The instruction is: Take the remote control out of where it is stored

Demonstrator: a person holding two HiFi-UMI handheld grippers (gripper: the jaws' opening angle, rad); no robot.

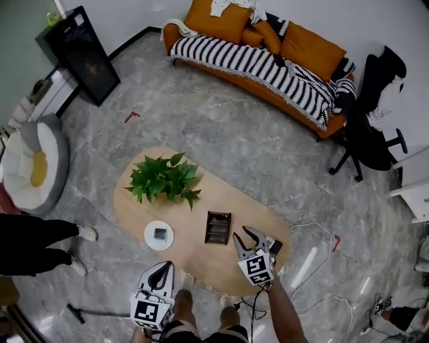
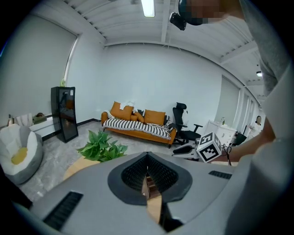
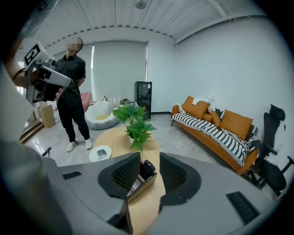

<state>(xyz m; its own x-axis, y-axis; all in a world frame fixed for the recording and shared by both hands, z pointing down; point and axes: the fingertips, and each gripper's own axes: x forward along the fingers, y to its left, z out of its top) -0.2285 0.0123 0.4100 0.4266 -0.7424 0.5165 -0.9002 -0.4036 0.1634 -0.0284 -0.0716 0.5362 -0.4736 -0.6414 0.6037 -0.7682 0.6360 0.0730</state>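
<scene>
Left gripper (image 1: 166, 265) sits low, close in front of my body, angled downward, its fingers (image 2: 133, 175) closed together. Right gripper (image 1: 240, 232) reaches further out on my bare forearm (image 1: 285, 311), tilted downward, its fingers (image 3: 125, 170) standing apart.

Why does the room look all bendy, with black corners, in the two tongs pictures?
Left gripper view: a wide-angle lens bows the walls and leaves dark corners, and the ceiling lamp glares white. Right gripper view: the same bending, with curved ceiling lines, though the sofa stays fairly sharp. Head view: milder curving and even light, with no harsh glare on the table.
</scene>
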